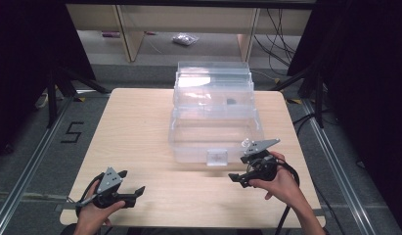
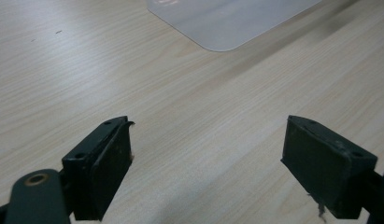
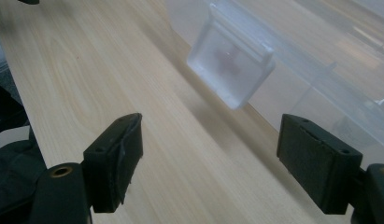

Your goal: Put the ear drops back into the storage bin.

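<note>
A clear plastic box stands on the wooden table with its lid raised at the back. A small dark item lies inside near the back. The box's frosted front latch hangs down toward me. My right gripper is open just right of the latch, close to the box's front wall, with nothing between its jaws. My left gripper is open over bare wood at the near left, and a corner of the box lies ahead of it.
The table's near edge runs just below both hands. Bare wood stretches left of the box. On the floor are a "5" marking at the left, dark stand legs, cables at the back right, and light shelving behind.
</note>
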